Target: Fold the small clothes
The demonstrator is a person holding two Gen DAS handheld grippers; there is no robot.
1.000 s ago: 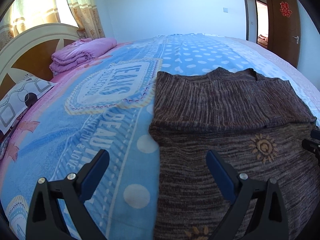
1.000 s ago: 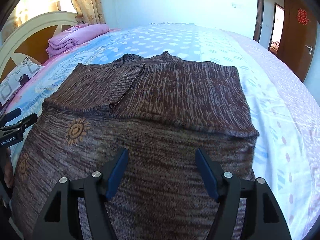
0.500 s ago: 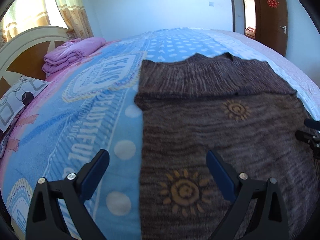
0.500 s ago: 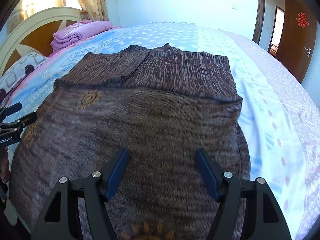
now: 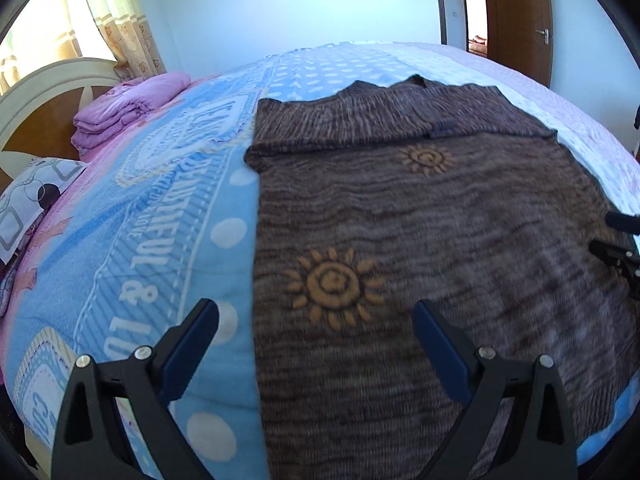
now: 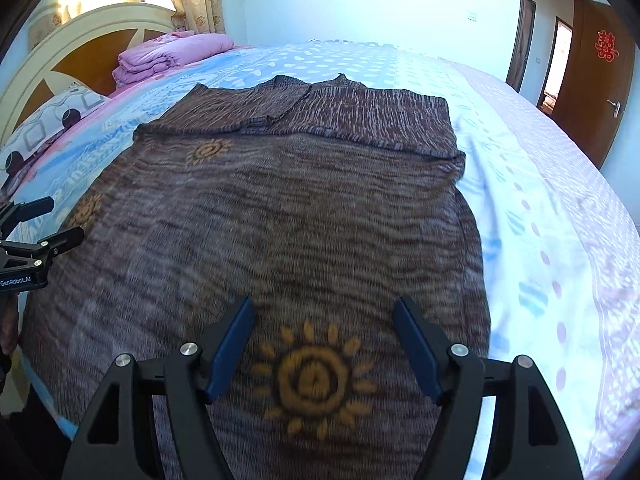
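Note:
A brown knit sweater (image 5: 420, 220) with orange sun motifs lies flat on the bed, its sleeves folded across the top part; it also shows in the right wrist view (image 6: 280, 208). My left gripper (image 5: 316, 316) is open and empty, above the sweater's left edge near the hem. My right gripper (image 6: 324, 316) is open and empty, above a sun motif (image 6: 314, 376) near the hem. The right gripper shows at the right edge of the left wrist view (image 5: 616, 248), and the left gripper at the left edge of the right wrist view (image 6: 36, 232).
The bed is covered by a blue printed blanket (image 5: 152, 216). A folded pink quilt (image 5: 128, 112) and a patterned pillow (image 5: 32, 200) lie by the headboard (image 6: 76, 40). A brown door (image 6: 592, 80) stands at the right. The bed's near edge is just below the hem.
Both grippers have pulled back toward the near edge of the bed, so more of the sweater's lower part and hem is in view. Both stay open.

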